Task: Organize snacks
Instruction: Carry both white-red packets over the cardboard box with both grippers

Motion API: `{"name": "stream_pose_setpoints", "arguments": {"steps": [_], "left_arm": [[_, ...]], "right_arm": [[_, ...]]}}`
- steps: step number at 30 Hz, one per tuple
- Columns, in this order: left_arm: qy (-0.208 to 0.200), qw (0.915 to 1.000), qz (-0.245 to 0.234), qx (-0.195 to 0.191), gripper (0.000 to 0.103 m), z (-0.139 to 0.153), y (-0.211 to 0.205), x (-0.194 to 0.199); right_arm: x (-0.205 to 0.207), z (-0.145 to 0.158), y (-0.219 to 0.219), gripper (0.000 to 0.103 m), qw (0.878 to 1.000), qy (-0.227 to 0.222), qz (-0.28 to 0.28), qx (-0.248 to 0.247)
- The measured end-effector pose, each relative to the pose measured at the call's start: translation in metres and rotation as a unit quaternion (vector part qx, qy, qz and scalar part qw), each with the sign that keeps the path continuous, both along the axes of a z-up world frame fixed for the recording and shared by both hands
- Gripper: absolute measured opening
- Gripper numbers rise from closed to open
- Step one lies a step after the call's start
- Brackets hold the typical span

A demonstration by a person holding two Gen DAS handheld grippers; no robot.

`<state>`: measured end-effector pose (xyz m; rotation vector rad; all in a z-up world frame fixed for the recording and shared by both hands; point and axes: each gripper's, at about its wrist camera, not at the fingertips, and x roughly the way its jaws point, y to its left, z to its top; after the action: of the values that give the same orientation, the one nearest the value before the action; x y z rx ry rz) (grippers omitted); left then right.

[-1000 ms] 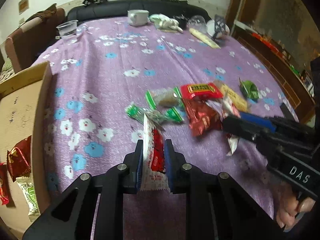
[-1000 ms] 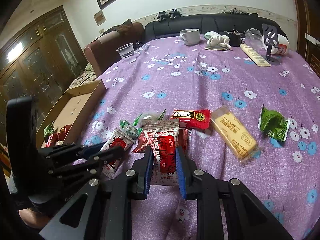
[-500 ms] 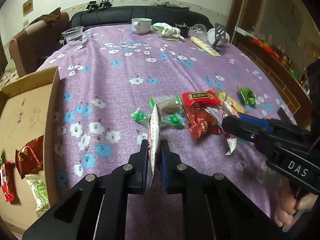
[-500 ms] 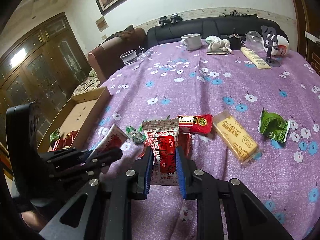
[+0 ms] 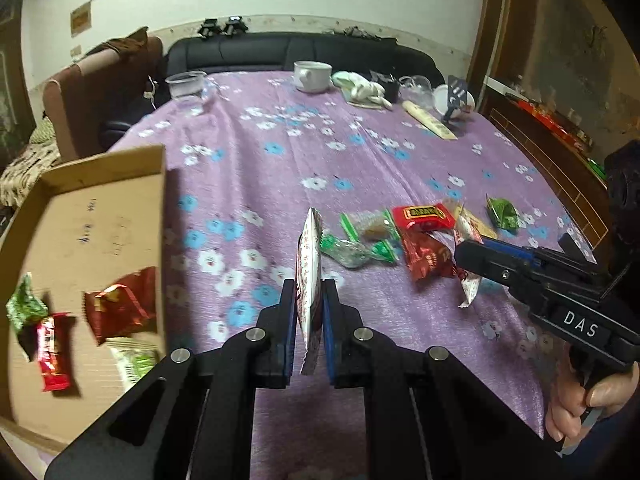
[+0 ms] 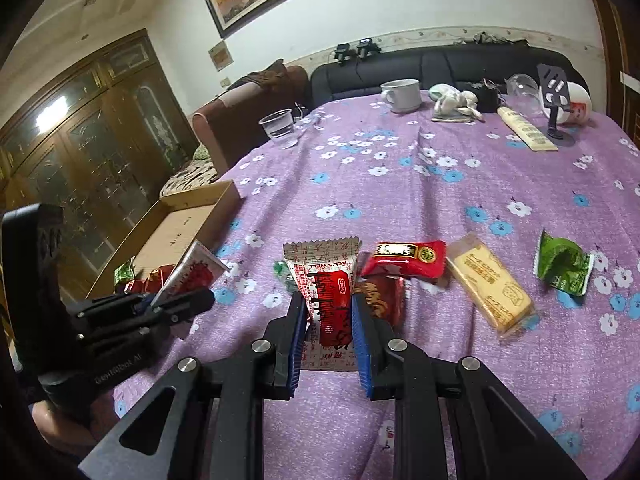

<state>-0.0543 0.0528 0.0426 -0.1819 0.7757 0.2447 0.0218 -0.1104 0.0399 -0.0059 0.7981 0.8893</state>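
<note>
Left gripper (image 5: pixel 310 312) clamped on a white-red snack packet (image 5: pixel 310 276) held edge-on, lifted off the purple tablecloth (image 5: pixel 280 168), just right of the cardboard box (image 5: pixel 104 208) (some snacks already inside). Right gripper (image 6: pixel 326 332) pinches a second white-red packet (image 6: pixel 326 292), near the loose snack pile (image 5: pixel 400 236).

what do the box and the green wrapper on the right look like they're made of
Box: plain brown cardboard by the look, matte, raw-edged walls, pen marks on its floor. Green wrapper: probably thin plastic film, crinkled and glossy, torn open.
</note>
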Motion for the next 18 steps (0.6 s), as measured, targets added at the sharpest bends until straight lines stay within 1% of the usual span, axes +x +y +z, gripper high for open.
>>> {"name": "stream_pose_setpoints", "arguments": {"steps": [3,8,12,18], "left_arm": [[-0.009,0.9999,0.008,0.005,0.009,0.004,0.006,-0.007],[-0.024,0.9993,0.026,0.014,0.009,0.011,0.018,-0.022],[-0.033,0.9985,0.042,0.013,0.01,0.013,0.031,-0.033],[-0.045,0.9969,0.064,0.005,0.01,0.014,0.05,-0.046]], "right_arm": [[-0.001,0.001,0.001,0.023,1.0,0.001,0.003,0.006],[-0.003,0.002,0.007,0.022,1.0,0.02,0.009,0.008],[-0.013,0.005,0.016,0.022,0.999,0.034,0.023,0.013],[-0.031,0.013,0.04,0.022,0.998,0.039,0.049,0.012]]}}
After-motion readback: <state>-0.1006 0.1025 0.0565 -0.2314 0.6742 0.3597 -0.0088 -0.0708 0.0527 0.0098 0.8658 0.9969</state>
